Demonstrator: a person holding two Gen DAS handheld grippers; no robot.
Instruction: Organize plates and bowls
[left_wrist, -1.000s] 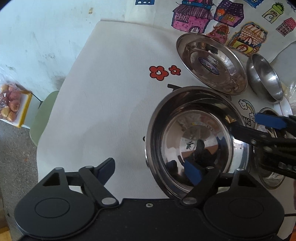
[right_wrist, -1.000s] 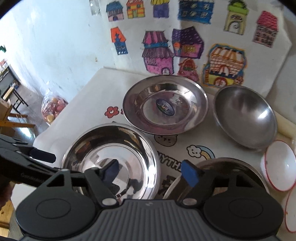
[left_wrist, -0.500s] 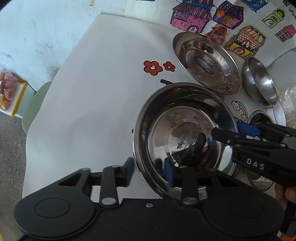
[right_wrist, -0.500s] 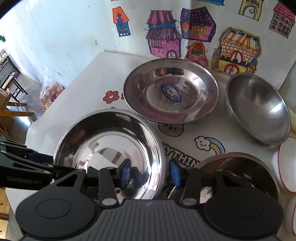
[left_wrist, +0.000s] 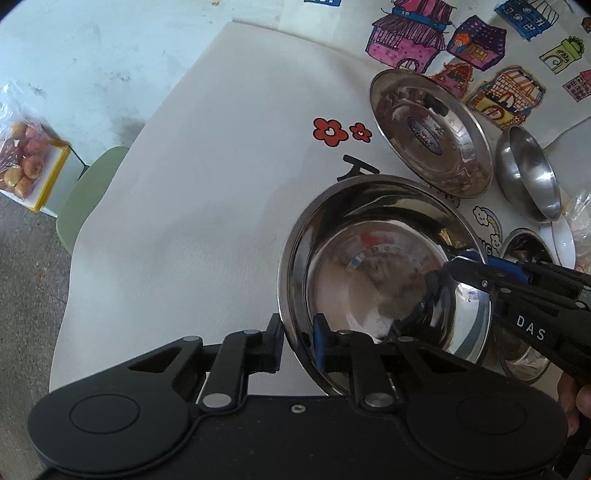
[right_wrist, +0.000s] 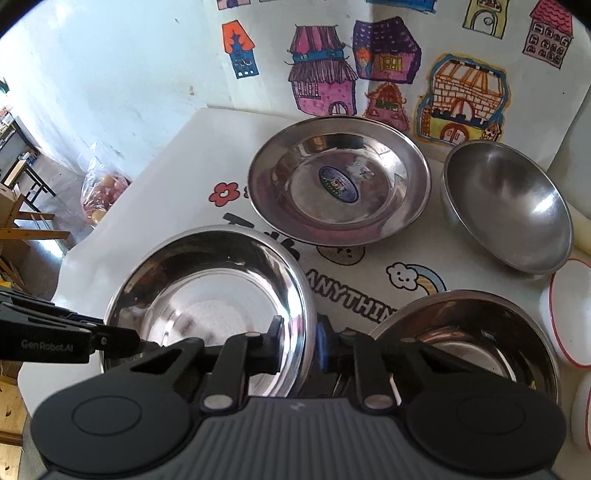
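Note:
A shiny steel plate (left_wrist: 373, 266) sits near the table's front; it also shows in the right wrist view (right_wrist: 207, 295). My left gripper (left_wrist: 298, 343) is shut on its left rim. My right gripper (right_wrist: 298, 343) is shut on its right rim. A second steel plate (right_wrist: 338, 184) with a blue sticker lies behind it, also in the left wrist view (left_wrist: 428, 129). A deep steel bowl (right_wrist: 506, 206) sits to the right, and another steel bowl (right_wrist: 469, 347) lies at the near right.
A white tablecloth (left_wrist: 207, 192) with drawn flowers and letters covers the table. White red-rimmed dishes (right_wrist: 570, 314) lie at the right edge. House drawings (right_wrist: 384, 74) hang on the wall behind. A green chair (left_wrist: 92, 188) and a bag of fruit (left_wrist: 26, 162) are at the left.
Both grippers have closed from open onto opposite rims of the near steel plate. The plate now looks slightly tilted in the left wrist view.

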